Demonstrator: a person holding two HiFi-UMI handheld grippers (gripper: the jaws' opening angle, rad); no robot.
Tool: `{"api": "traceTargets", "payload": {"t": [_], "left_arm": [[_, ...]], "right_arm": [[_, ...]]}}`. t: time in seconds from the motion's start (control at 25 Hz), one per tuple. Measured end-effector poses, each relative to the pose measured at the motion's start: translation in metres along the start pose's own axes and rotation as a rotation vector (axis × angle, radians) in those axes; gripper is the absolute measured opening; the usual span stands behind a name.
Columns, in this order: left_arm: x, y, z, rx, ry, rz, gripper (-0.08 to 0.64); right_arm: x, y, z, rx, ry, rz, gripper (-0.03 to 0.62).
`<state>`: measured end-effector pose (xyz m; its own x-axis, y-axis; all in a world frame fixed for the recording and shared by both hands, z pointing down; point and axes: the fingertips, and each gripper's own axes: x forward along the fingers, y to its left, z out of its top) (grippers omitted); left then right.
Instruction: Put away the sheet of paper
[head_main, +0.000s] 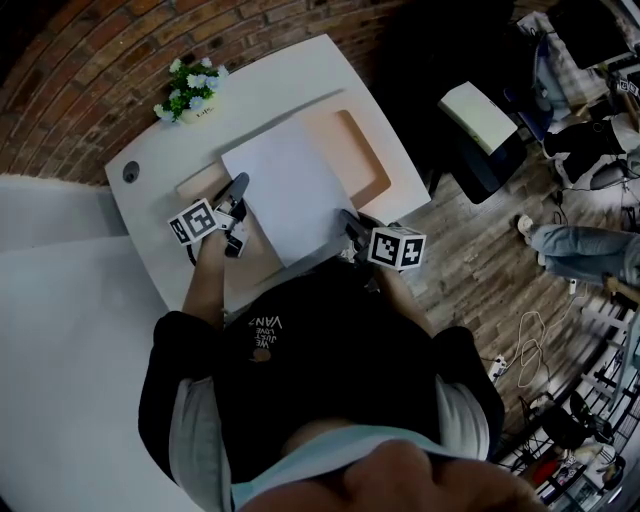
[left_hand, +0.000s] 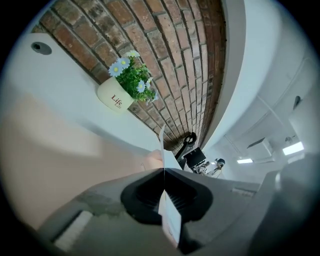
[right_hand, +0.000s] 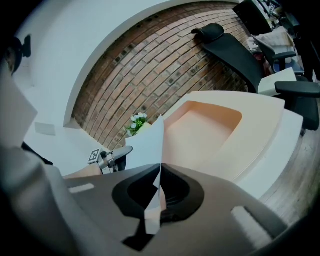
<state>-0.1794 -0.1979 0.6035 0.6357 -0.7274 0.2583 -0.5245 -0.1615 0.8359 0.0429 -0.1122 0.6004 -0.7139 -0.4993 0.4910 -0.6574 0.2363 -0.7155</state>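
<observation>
Over the table's (head_main: 150, 235) shallow peach tray-like recess (head_main: 368, 152) the sheet of paper (head_main: 295, 190) is stretched between both grippers, covering the recess's middle and leaving its right part bare; that bare part holds nothing. The left gripper (head_main: 242, 183) has its jaws pressed together on the sheet's left edge, which runs edge-on between them in the left gripper view. The right gripper (head_main: 349, 219) pinches the near right corner the same way. Whether the sheet touches the recess I cannot tell. At the table's far edge, against the brick wall (head_main: 90, 60), a small cream pot (head_main: 192, 113) holds blue and white flowers (head_main: 193, 82).
</observation>
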Motion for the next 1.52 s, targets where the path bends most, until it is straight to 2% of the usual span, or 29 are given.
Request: {"api": "traceTargets", "payload": {"t": [0.32, 0.6, 1.32, 1.52], "left_arm": [[0.005, 0.006, -0.004, -0.011, 0.010, 0.012, 0.000], [0.005, 0.010, -0.002, -0.024, 0.003, 0.019, 0.000], [0.011, 0.020, -0.017, -0.010, 0.062, 0.054, 0.000], [0.012, 0.022, -0.020, -0.029, 0.049, 0.067, 0.000]], "right_arm": [[0.000, -0.015, 0.001, -0.050, 0.012, -0.070, 0.005], [-0.004, -0.016, 0.007, -0.062, -0.009, -0.103, 0.045], [-0.019, -0.018, 0.018, -0.065, -0.077, -0.130, 0.049], [-0.023, -0.019, 0.019, -0.062, -0.087, -0.132, 0.049]]}}
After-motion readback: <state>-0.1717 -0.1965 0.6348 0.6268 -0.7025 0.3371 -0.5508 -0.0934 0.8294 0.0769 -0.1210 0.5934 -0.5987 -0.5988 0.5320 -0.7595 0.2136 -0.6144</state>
